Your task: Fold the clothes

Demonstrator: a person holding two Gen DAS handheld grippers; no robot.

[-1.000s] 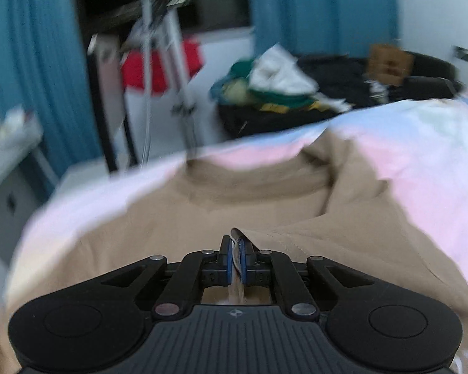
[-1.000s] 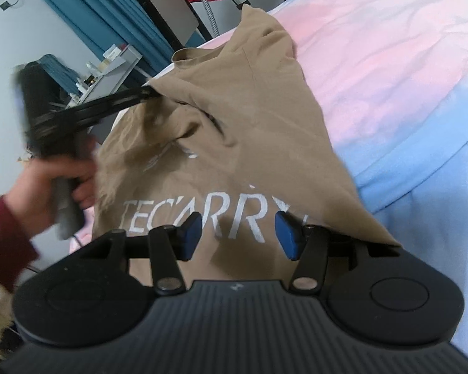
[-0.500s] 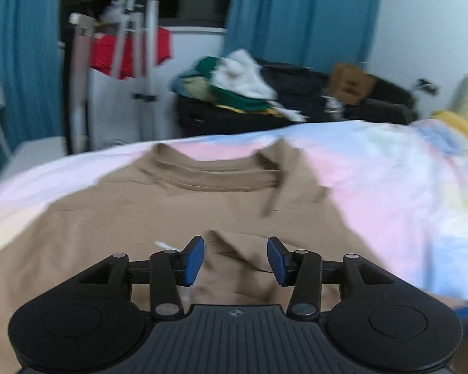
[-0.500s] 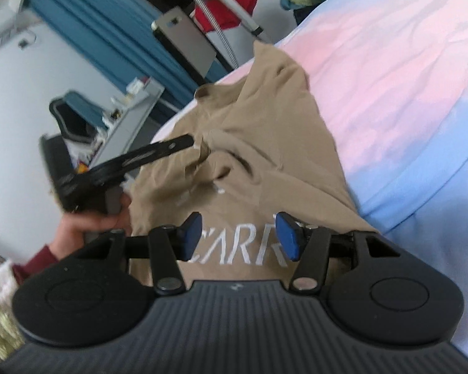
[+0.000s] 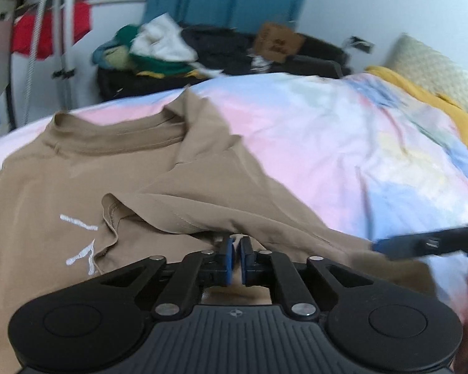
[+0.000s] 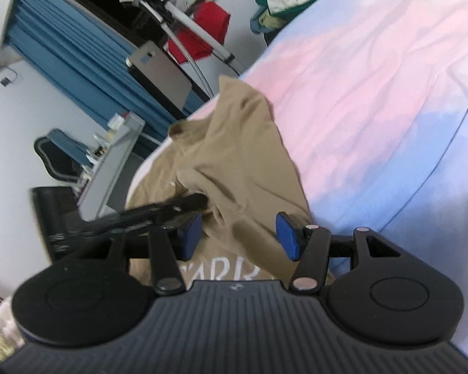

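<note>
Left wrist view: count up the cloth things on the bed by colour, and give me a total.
Tan: 1, the t-shirt
Yellow: 1, the cloth at the bed's far right edge
Pastel pink, blue and white: 1, the bedsheet under both
Total: 3

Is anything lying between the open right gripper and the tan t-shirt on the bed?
Nothing visible. The right gripper hangs open directly over the tan t-shirt, bare fabric between its pads; the left gripper sits off to its side.

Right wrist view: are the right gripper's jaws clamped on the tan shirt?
No. The right gripper has its blue pads standing wide apart, with the tan shirt lying loose between and beyond them.
</note>
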